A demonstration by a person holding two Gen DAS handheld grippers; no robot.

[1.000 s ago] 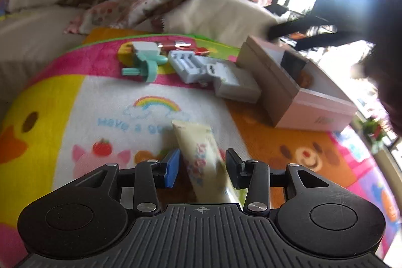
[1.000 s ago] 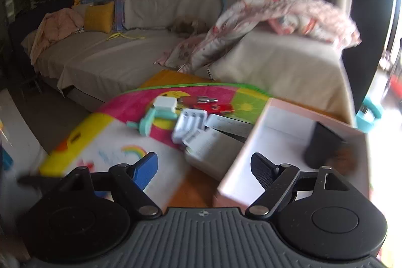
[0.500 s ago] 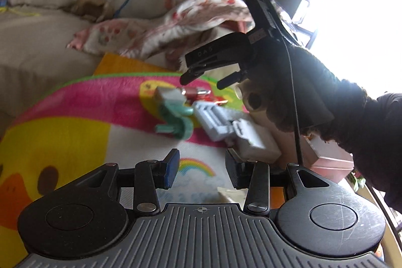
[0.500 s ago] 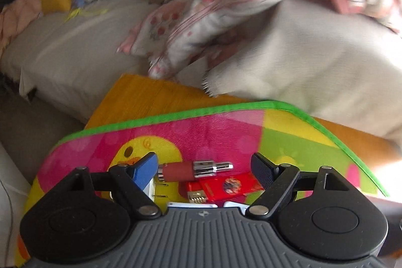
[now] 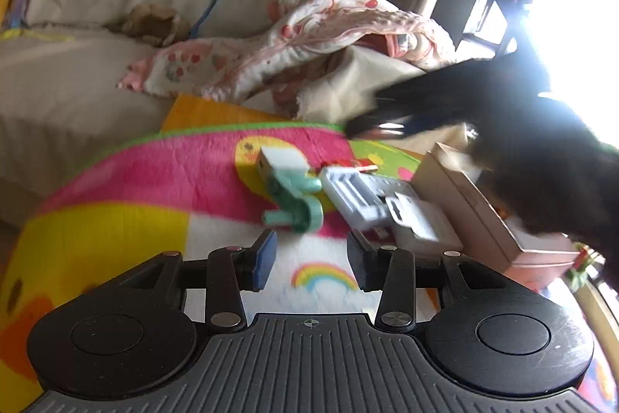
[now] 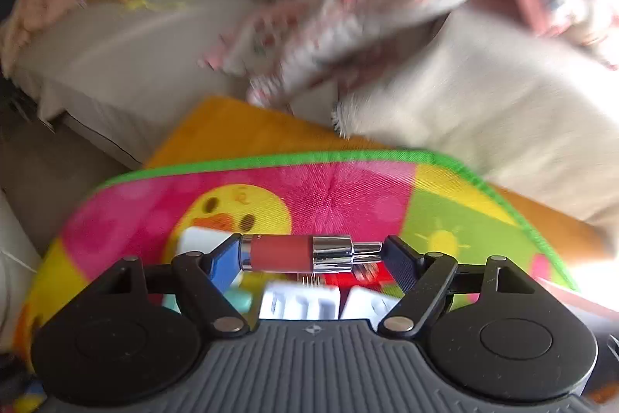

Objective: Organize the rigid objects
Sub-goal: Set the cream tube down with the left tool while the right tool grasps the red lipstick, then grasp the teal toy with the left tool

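The right gripper [image 6: 311, 254] clamps a red tube with a silver cap [image 6: 301, 253] end to end between its fingers, above the colourful mat [image 6: 348, 188]; only the right wrist view shows this. The left gripper [image 5: 311, 258] is spread, holding nothing. Beyond it lie a mint-green clip [image 5: 296, 198], a grey tray [image 5: 356, 196] and a pink box [image 5: 479, 215].

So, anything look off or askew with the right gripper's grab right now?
Yes. The right gripper pinches the red tube with the silver cap end to end, lengthwise across its fingers, a hold that could slip. The left gripper is open and holds nothing above the colourful cartoon blanket.
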